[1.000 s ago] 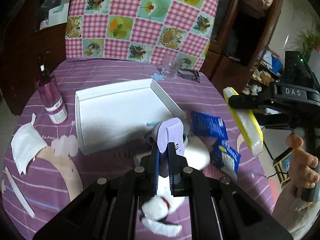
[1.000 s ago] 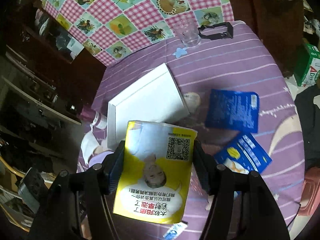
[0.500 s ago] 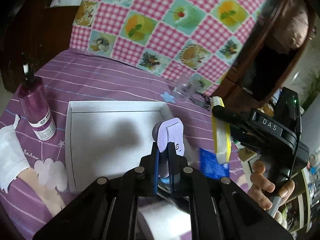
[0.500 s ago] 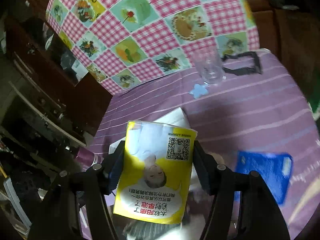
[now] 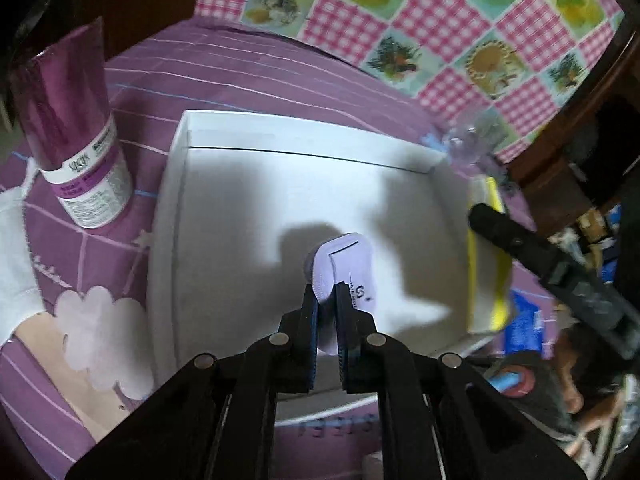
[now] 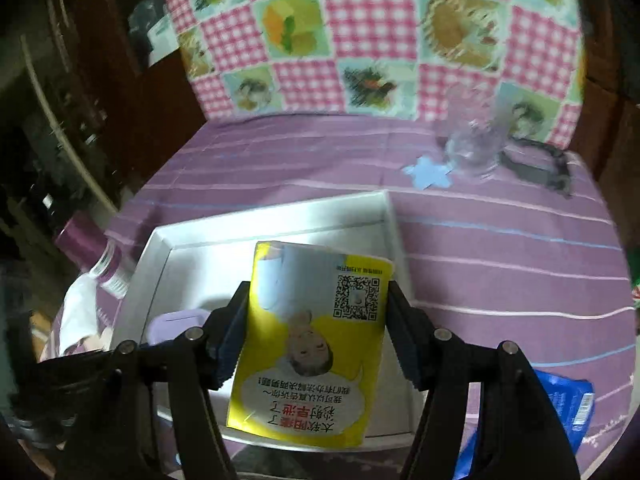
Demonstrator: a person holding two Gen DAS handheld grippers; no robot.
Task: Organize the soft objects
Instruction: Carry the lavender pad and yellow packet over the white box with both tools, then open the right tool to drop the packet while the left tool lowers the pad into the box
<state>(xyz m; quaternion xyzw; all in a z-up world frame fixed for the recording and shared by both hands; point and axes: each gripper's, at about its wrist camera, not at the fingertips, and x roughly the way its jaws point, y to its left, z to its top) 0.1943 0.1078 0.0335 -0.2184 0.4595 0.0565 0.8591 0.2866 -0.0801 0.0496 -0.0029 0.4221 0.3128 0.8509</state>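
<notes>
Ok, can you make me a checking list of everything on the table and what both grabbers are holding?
Surface: purple striped tablecloth, partly covered.
Job's things: white tray; lilac soft item and yellow tissue pack both held over it; blue packet beside the tray.
Clutter: purple bottle, clear glass, white cloth, black strap.
Grippers: left gripper pinches the lilac item; right gripper clamps the yellow pack.
Cables: nothing seen.
Surroundings: checked patchwork cloth, dark wooden furniture.
</notes>
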